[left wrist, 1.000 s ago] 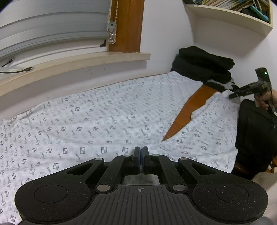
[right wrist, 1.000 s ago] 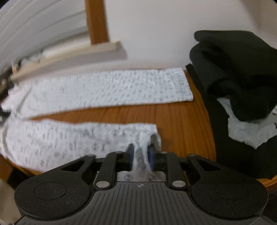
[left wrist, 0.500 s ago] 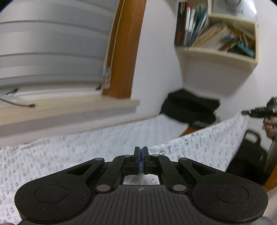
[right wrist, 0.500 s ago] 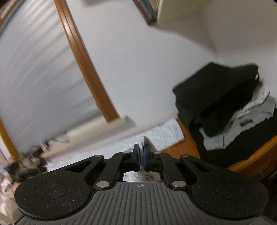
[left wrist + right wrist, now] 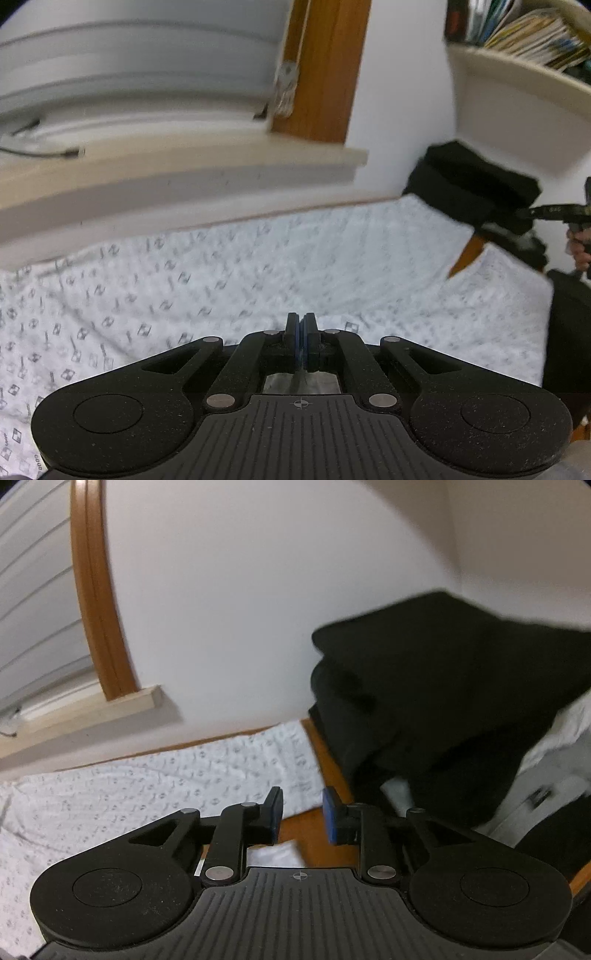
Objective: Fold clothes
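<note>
Both grippers show here, one per hand. Left gripper [image 5: 300,332]: its two blue-padded fingers are pressed together, and a thin fold of the white patterned garment [image 5: 258,266] seems to be pinched between them, seen through the gap behind the pads. Right gripper [image 5: 302,818]: its two fingers stand spread apart with nothing between them, only bare wood and a white corner of cloth showing below.

Taking the window sill [image 5: 184,173] as the landmark: the one white garment, printed with small grey squares, lies spread flat on the wooden desk [image 5: 317,830] just below the sill, running from the left edge of the left wrist view to the right. In that view a wedge of bare wood splits its right end into two parts. In the right wrist view one hemmed end of the garment lies below the sill's right end, just left of the right gripper's fingers.

To the right of the sill, against the wall, sits one pile of black clothes [image 5: 443,686], with a pale grey piece [image 5: 546,797] showing under it. Above and right of the sill hangs one cream shelf [image 5: 517,122] holding a row of books, too blurred to count. On the sill's left end lies one dark cable [image 5: 44,151]. A brown window frame [image 5: 325,66] rises from the sill. The other gripper and a hand [image 5: 581,247] show at the far right of the left wrist view.
</note>
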### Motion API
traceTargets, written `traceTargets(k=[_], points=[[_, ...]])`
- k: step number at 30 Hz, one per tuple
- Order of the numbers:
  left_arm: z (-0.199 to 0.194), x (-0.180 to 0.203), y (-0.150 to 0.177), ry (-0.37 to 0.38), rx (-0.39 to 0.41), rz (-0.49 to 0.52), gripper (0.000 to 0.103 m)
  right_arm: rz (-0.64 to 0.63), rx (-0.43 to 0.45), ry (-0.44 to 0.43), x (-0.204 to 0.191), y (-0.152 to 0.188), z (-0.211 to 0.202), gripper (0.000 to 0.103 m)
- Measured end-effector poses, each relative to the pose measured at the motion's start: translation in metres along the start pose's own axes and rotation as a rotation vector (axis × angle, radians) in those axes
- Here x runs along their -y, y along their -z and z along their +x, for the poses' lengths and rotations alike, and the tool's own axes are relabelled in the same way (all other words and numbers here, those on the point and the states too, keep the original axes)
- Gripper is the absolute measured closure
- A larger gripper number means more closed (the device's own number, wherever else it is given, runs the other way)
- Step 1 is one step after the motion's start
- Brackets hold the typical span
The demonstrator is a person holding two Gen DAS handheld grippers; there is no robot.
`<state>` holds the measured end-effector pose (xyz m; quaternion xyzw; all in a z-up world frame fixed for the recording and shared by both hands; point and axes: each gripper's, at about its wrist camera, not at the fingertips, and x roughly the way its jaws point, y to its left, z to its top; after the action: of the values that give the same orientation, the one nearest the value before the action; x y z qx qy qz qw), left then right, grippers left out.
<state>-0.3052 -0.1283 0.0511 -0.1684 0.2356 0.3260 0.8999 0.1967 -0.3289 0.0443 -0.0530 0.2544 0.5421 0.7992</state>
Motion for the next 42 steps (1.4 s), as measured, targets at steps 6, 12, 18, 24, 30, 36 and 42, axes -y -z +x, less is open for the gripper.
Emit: traceTargets(k=[6,12,18,24,30,36,42], points=[[0.011,-0.004,0.008,-0.017,-0.058,0.007,0.101,-0.045,-0.065,-0.040,-0.012,0.042,0.012,0.078],[0.013,-0.010,0.013,-0.010,-0.066,-0.006,0.101,-0.030,-0.083,0.022,-0.003,0.038,0.035,0.068],[0.016,-0.010,0.013,-0.001,-0.061,-0.008,0.101,-0.041,-0.168,0.009,0.003,0.040,0.061,0.064],[0.011,-0.008,0.015,0.009,-0.043,0.009,0.101,-0.089,-0.140,0.016,0.000,0.047,0.055,0.094],[-0.011,-0.002,0.012,0.039,0.053,0.000,0.101,-0.071,0.049,0.062,0.001,0.043,0.018,0.098],[-0.024,0.007,-0.011,0.054,0.158,0.000,0.101,-0.112,0.173,0.124,-0.008,0.012,0.007,0.098],[0.013,-0.004,-0.037,-0.009,0.120,-0.009,0.101,-0.185,0.159,0.231,-0.011,-0.013,0.060,0.097]])
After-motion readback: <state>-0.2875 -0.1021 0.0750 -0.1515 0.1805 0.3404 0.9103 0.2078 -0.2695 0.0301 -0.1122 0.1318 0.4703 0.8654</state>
